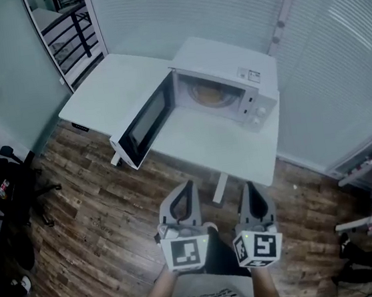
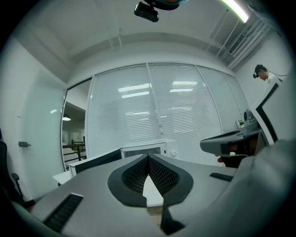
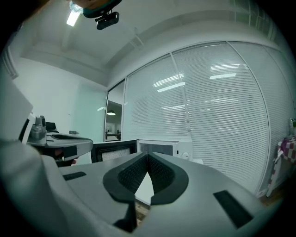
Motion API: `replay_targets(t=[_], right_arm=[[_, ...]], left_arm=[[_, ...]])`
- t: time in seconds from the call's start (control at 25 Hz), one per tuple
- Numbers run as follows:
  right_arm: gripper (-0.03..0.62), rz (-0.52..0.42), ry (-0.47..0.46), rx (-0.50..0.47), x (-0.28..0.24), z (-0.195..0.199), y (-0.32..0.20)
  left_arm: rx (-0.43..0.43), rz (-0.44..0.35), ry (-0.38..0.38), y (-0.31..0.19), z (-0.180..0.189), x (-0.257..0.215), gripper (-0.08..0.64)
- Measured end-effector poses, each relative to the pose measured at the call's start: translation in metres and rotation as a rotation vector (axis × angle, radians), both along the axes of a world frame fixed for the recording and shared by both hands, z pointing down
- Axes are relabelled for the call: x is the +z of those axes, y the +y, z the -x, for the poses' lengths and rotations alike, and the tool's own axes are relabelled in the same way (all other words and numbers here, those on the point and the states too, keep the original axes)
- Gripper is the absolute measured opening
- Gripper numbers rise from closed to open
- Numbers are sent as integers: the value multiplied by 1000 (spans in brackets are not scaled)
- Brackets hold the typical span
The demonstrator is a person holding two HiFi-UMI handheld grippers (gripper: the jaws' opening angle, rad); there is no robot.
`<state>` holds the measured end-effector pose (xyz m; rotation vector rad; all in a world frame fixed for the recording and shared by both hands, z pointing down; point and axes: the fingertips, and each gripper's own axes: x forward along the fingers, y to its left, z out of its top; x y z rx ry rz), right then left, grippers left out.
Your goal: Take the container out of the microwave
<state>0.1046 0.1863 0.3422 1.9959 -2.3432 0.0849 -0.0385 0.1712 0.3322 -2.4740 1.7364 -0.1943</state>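
White microwave on the white table, door swung wide open, and the container, a pale yellowish dish, sits inside the cavity. Both tools are side by side over the wood floor, well short of the table and pointing level at the oven. On the left gripper, the jaws are pressed together with nothing between them. It's the same on the right gripper: tips meeting, empty. Blinds cover the glass behind.

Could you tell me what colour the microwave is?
White; the microwave shows best in the head view.
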Motion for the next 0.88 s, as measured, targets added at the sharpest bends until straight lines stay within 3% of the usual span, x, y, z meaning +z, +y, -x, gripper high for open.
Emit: replay_targets(t=[0.36,0.88], right_arm=[[15,25,-6,-28,11,6,-55],[15,65,-8,-87,23,15,-177]], left_arm=[[-29,9,-13,-51,6,8,40],[-54,45,-4,-170,2,18,40]])
